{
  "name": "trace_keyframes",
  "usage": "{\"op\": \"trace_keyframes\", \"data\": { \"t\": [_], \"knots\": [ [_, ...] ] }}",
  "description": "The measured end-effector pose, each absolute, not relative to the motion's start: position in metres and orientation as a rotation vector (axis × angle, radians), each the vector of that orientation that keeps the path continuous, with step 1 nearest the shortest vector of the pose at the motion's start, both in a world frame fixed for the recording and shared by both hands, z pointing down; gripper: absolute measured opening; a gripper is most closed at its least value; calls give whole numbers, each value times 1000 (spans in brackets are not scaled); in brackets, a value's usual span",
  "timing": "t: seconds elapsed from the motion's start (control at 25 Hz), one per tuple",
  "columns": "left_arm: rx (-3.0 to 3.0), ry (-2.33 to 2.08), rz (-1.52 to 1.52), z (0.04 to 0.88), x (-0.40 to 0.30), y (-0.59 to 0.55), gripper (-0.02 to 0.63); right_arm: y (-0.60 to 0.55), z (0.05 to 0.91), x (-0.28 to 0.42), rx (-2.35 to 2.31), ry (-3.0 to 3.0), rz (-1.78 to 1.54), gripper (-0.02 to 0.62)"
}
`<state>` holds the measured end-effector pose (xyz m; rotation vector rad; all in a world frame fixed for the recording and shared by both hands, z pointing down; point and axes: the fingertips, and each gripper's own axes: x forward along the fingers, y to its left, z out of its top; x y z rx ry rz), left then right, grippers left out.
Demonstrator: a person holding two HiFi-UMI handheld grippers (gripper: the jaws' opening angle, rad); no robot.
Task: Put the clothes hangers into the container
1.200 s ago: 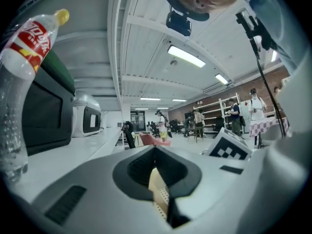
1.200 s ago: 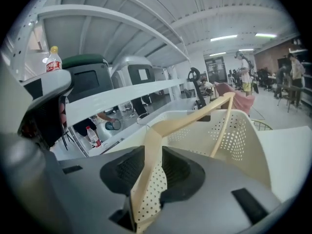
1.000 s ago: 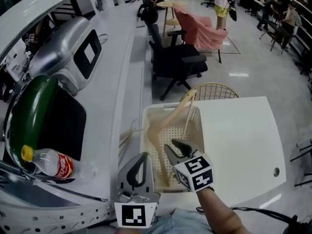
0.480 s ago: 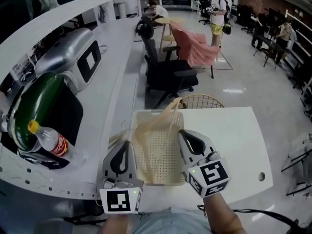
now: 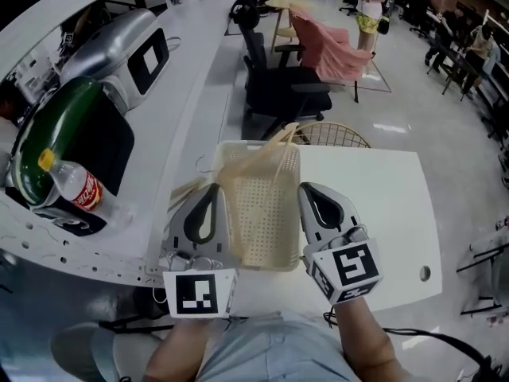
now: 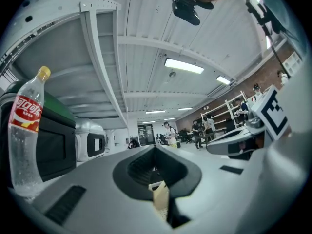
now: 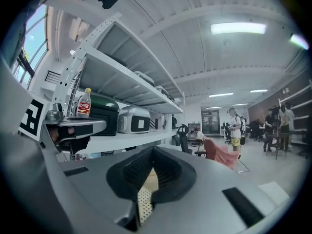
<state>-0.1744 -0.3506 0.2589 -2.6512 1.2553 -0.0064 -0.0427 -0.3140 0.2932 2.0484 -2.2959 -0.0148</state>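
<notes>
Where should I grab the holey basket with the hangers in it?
Its thin side walls, coming from the near end, one on each side, as the left hand-held gripper and right hand-held gripper pinch the basket now. The hangers stick out the far end.

- The container (image 5: 258,209) is spanning mid-frame between the left gripper (image 5: 208,205) and the right gripper (image 5: 314,201), at the table's (image 5: 382,213) left edge.
- Hangers (image 5: 274,140) are leaning inside it — tips poking past its upper rim.

The right gripper (image 5: 307,191) came out of the perforated basket (image 5: 262,221), swung round to its right wall, and its jaws closed onto that wall. The left gripper (image 5: 213,189) rose along the left wall.
</notes>
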Motion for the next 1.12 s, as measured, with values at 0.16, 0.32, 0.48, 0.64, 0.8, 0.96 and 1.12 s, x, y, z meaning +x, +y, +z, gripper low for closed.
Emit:
{"op": "trace_keyframes", "data": {
  "t": [0.16,0.32,0.48,0.64,0.8,0.96,1.12],
  "knots": [
    [-2639,1264,-8,257,-172,-348,11,-313,295,-41,2046,-2295,-21,11],
    [-2636,1275,-23,258,-171,-346,12,-313,296,-42,2030,-2311,-23,11],
    [-2633,1283,-11,256,-171,-346,11,-313,294,-45,2023,-2337,-32,11],
    [-2637,1285,-11,257,-171,-345,12,-314,295,-46,2013,-2343,-29,11],
    [-2638,1283,-11,257,-171,-345,12,-314,295,-47,2013,-2343,-31,11],
    [-2641,1279,-8,257,-171,-344,12,-314,295,-48,2012,-2342,-32,11],
    [-2645,1274,-10,257,-170,-343,12,-314,295,-49,2009,-2340,-33,11]
  ]
}}
